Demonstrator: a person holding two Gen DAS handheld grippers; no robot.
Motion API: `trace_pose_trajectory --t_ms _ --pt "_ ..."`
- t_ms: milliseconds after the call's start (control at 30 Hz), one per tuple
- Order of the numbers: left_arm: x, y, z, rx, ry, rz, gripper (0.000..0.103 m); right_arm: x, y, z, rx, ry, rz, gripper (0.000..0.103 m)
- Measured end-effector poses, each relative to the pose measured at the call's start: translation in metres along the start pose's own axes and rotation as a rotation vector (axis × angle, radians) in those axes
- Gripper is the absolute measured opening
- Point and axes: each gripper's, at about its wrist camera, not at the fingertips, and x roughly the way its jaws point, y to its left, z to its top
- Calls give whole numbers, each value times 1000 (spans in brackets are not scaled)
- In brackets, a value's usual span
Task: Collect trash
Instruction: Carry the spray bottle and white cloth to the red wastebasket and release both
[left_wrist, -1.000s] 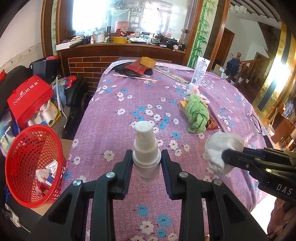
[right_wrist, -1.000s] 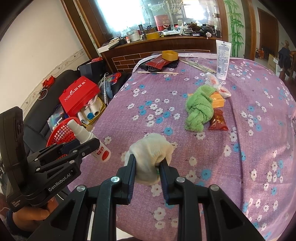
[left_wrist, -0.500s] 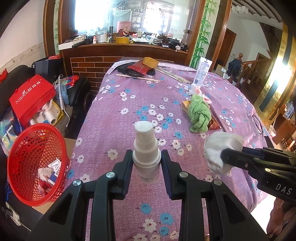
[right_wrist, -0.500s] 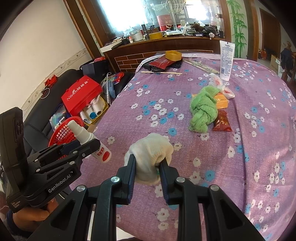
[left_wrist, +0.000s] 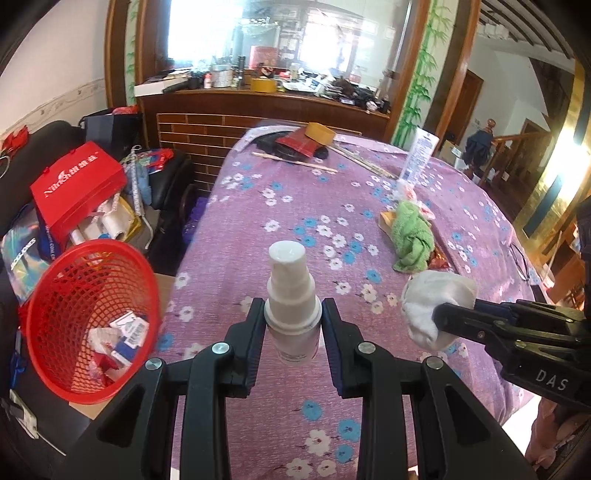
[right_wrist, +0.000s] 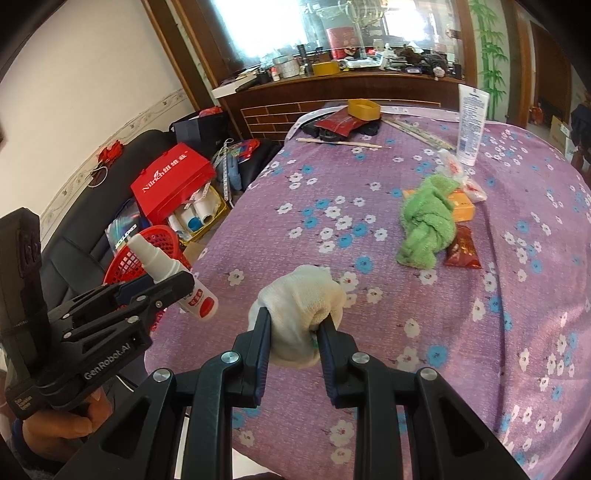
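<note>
Left gripper (left_wrist: 293, 325) clamping white spray bottle (left_wrist: 291, 295) at the collar, jaws narrow on it, bottle standing upright above the purple floral bench (left_wrist: 295, 206). Right gripper (right_wrist: 295, 332) pinching white cloth wad (right_wrist: 301, 314), jaws closed tight on it, wad bulging out above the pads.

Left wrist view only: looking into red basket (left_wrist: 88, 321) at 9 o'clock off the bench edge, showing wrappers and small cartons lying at the bottom; right gripper entering from 3 o'clock, gripping the wad side-on; glasses (left_wrist: 519, 254) lying near the bench edge at 3 o'clock.

Right wrist view only: showing the bottle's red-and-white label and clear lower body; left gripper appearing at 8 o'clock with the bottle tilted, a hand (right_wrist: 66, 417) wrapping its handle; basket mostly hidden behind that gripper; orange box (right_wrist: 460, 205) peeking out under green towel (right_wrist: 428, 227); red sachet (right_wrist: 463, 249) lying just beside the towel at 4 o'clock of it.

Both views: white tube (right_wrist: 471, 123) standing upright at 1 o'clock, red packet and yellow tape roll sitting at 12 o'clock on the far edge, red box (left_wrist: 75, 181) sitting beyond the basket.
</note>
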Motion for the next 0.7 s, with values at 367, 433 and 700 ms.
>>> trace_pose_trajectory --t_ms 367,433,700 --pt "-37 59 3 -133 -67 87 29 26 46 26 -105 31 81 27" --pt "-43 73 2 -162 -77 108 29 31 60 32 -135 35 103 27" --pt "-63 133 -6 -288 -103 200 29 53 109 61 -213 57 205 27"
